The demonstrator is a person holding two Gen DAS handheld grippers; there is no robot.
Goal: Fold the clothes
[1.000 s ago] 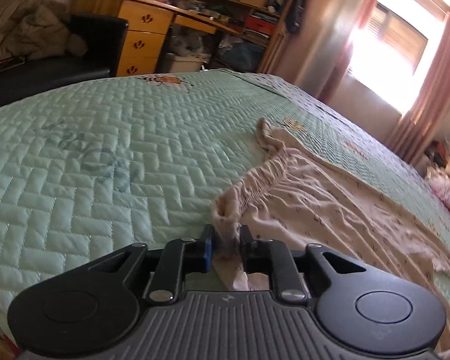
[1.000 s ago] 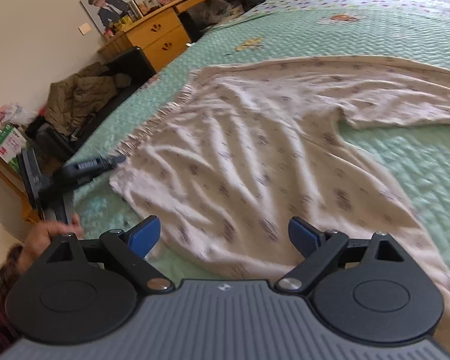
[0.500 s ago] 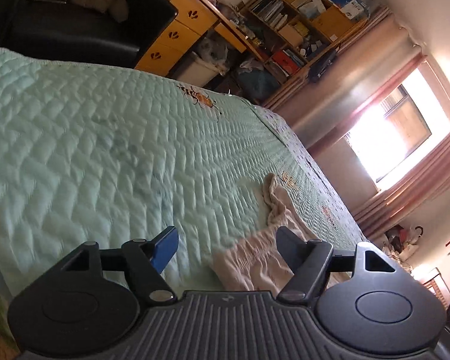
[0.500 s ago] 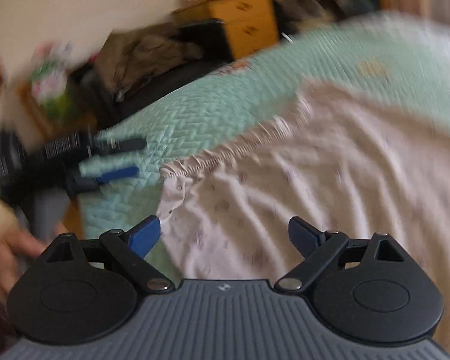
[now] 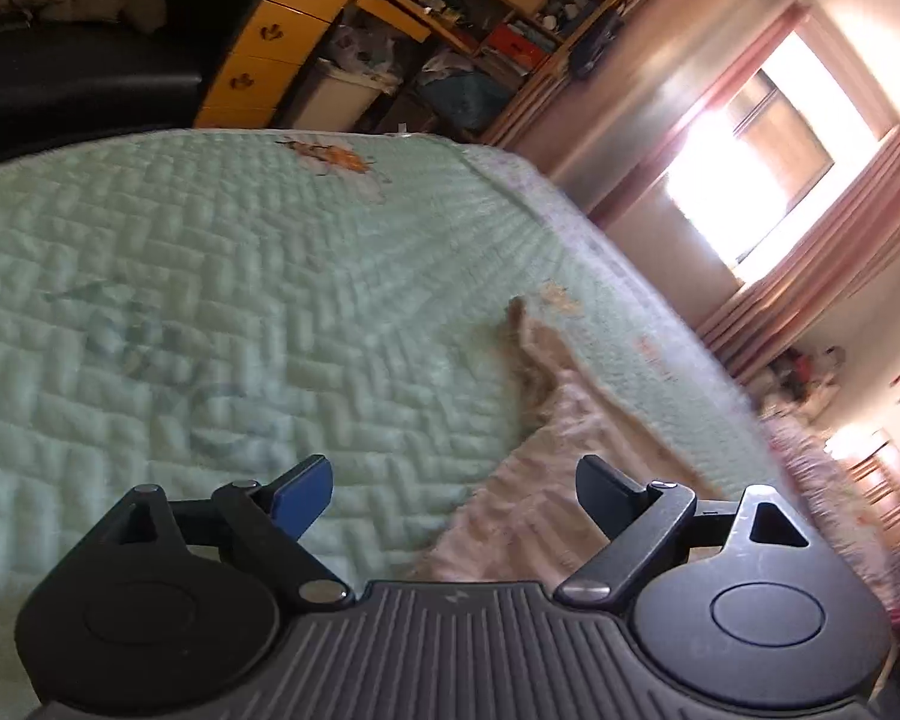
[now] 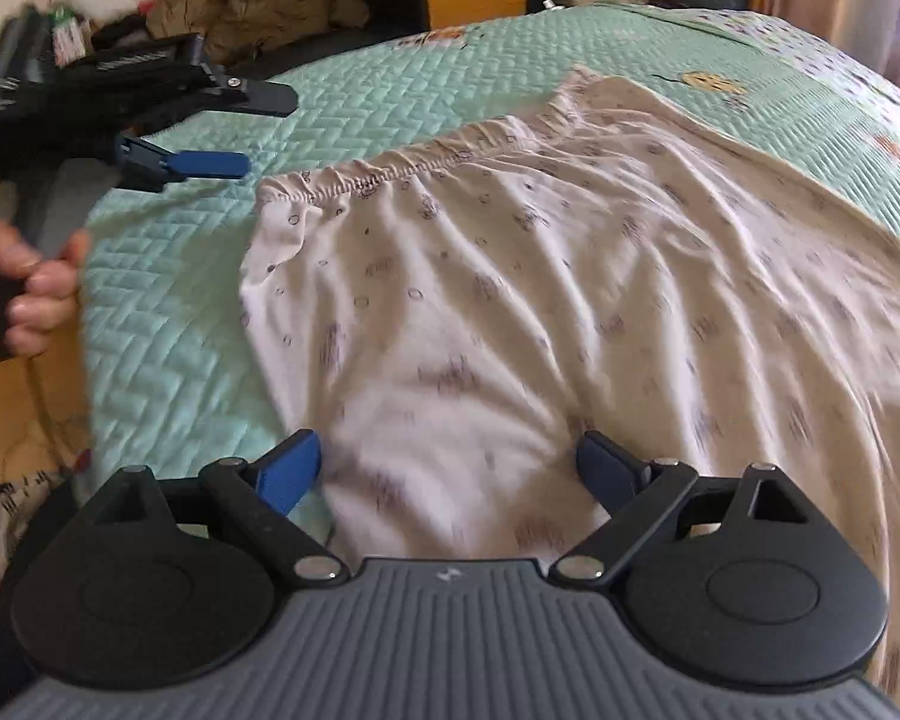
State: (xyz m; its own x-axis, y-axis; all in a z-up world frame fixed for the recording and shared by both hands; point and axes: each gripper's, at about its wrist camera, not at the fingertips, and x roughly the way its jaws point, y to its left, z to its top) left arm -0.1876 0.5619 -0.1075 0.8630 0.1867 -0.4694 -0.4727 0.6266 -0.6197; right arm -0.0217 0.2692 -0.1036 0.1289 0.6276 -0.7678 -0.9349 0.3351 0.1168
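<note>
Now the left tongs (image 5: pixel 453 489) stand wide, having just been opening, and grip nothing; the elastic waistband corner of the pale printed garment (image 6: pixel 570 276) lies on the bed (image 5: pixel 210 300) below and between their pads, loose. The right tongs (image 6: pixel 447 468) are spread wide too, empty, hovering over the garment's lower cloth, which lies flat and wrinkled across the green quilted bed. In the right wrist view the left tongs (image 6: pixel 243 132) sit just beside the waistband's near end, clear of it, with the person's left hand (image 6: pixel 36 288) curled round the handle at the bed's edge.
</note>
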